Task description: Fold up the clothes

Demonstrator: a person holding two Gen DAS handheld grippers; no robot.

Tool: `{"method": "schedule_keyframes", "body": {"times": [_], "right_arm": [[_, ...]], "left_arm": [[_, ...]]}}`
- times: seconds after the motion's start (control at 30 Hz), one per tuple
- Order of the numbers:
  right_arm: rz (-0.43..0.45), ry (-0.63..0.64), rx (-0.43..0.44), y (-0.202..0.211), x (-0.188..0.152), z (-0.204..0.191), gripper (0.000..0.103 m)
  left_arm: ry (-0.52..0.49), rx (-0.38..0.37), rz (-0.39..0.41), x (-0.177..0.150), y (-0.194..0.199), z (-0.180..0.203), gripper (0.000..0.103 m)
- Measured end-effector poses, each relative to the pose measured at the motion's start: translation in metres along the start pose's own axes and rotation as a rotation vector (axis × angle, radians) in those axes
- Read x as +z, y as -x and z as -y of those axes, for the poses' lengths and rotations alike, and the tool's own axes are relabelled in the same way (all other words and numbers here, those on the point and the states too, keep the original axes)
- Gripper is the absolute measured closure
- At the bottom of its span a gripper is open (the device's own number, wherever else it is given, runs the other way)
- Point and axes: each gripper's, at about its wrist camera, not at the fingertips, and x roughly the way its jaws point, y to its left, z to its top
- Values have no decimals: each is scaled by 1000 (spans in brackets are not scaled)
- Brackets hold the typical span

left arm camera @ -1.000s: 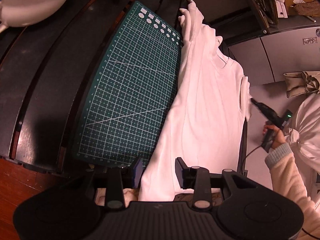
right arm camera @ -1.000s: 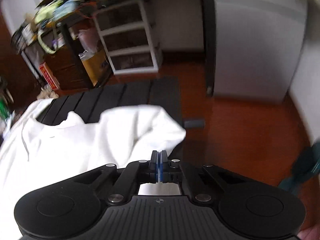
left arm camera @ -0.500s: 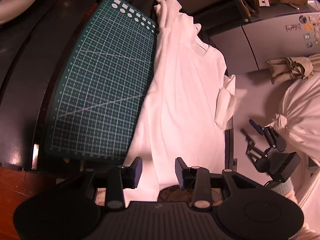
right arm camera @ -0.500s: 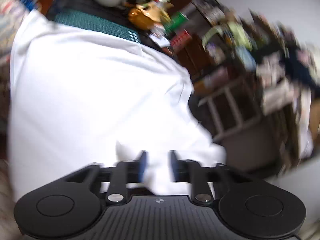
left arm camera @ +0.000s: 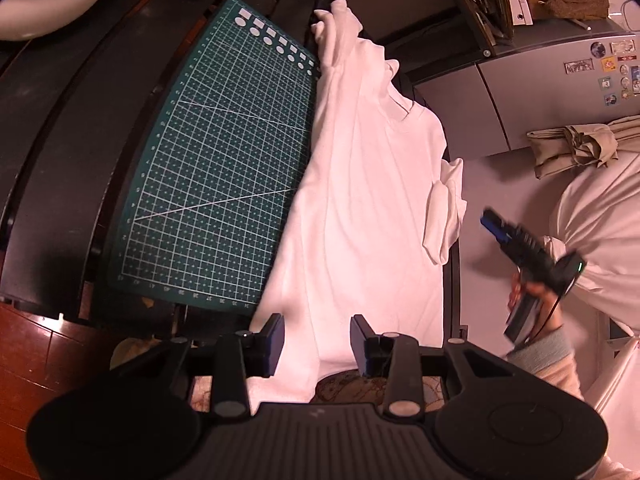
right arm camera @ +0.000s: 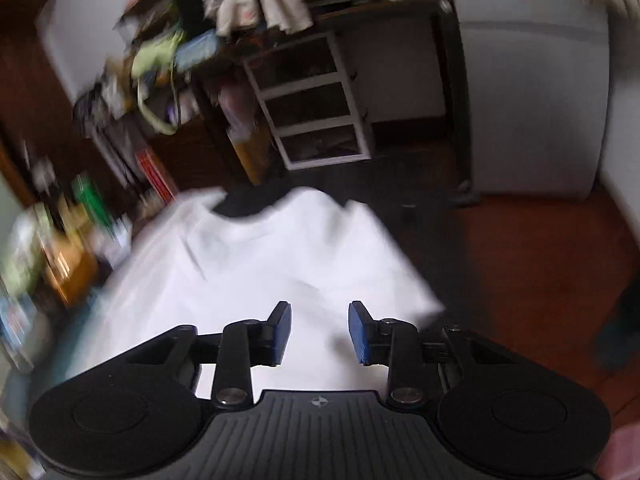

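A white T-shirt [left arm camera: 368,200] lies spread along the right side of the dark slatted desk [left arm camera: 80,152], its collar toward the far edge and its hem draping over the near edge. Its left side overlaps the right edge of a green cutting mat [left arm camera: 224,168]. The shirt's long axis runs from near edge to far edge, almost in line with the way the left gripper [left arm camera: 317,338] points. That gripper hovers over the hem with its jaws partly apart; hem fabric shows between and below the blue pads, but they do not press on it.

The right-hand sleeve [left arm camera: 444,216] is turned in and lies bunched on the shirt's body near the desk's right edge. In the left wrist view the right gripper [left arm camera: 494,226], held in a hand [left arm camera: 528,292], stands off that edge, just beside the folded sleeve and apart from it. In its own blurred view the right gripper [right arm camera: 319,330] has just been opening and now stands moderately wide, white cloth [right arm camera: 256,280] below but nothing clamped.

The left gripper is the nearer to the hem, so a lengthwise fold, hem toward collar, would probably start there, with the right gripper coming back to the hem's other corner.
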Motion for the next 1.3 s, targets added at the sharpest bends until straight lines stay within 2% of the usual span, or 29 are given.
{"method": "schedule_keyframes", "body": {"times": [0.1, 0.13, 0.17, 0.23, 0.27, 0.37, 0.4, 0.47, 0.5, 0.53, 0.6, 0.73, 0.8, 0.83, 0.87, 0.93, 1.03, 1.13, 1.2, 1.3], "right_arm": [[-73, 151, -148, -39, 5, -45, 60], [-80, 224, -213, -52, 3, -58, 77], [-79, 277, -271, -61, 2, -67, 100], [-36, 268, -341, -59, 3, -67, 102], [16, 214, -331, -48, 5, -64, 102], [164, 144, -123, -3, 12, -71, 102], [201, 166, -40, 10, 14, -82, 102], [282, 300, 237, 49, 6, -121, 102], [272, 367, 297, 58, 0, -136, 102], [253, 440, 359, 65, -7, -152, 102], [154, 588, 452, 64, -33, -182, 102], [-111, 739, 432, 26, -84, -207, 95], [-218, 739, 437, 16, -97, -209, 93], [-258, 739, 442, 16, -101, -210, 88], [-290, 741, 447, 16, -105, -211, 78], [-279, 794, 413, 29, -106, -221, 67], [-235, 866, 331, 47, -107, -243, 67], [-302, 854, 263, 21, -110, -271, 65], [-370, 843, 183, -9, -116, -283, 62], [-413, 684, 130, -41, -114, -281, 62]], "left_arm": [[8, -12, 2, -1, 0, -2, 68], [4, -16, 5, -1, 1, -2, 68], [0, -16, 9, -1, 3, -2, 68], [-11, -22, 17, -2, 9, -4, 68], [-15, -27, 21, -2, 11, -5, 68], [-2, -52, 32, -2, 15, -12, 68], [3, -60, 37, -2, 15, -14, 68], [11, -80, 48, 0, 16, -15, 68], [13, -94, 54, 0, 16, -16, 68], [13, -105, 59, 0, 17, -16, 68], [15, -124, 68, 0, 18, -18, 68], [39, -132, 84, -7, 23, -28, 68], [43, -143, 89, -12, 28, -32, 68], [44, -147, 93, -14, 31, -35, 68], [45, -149, 99, -16, 35, -38, 68], [48, -148, 107, -18, 39, -43, 68], [50, -154, 110, -17, 38, -47, 68], [48, -167, 102, -16, 33, -46, 68], [23, -173, 99, -18, 32, -41, 68], [18, -177, 104, -21, 33, -39, 68]]}}
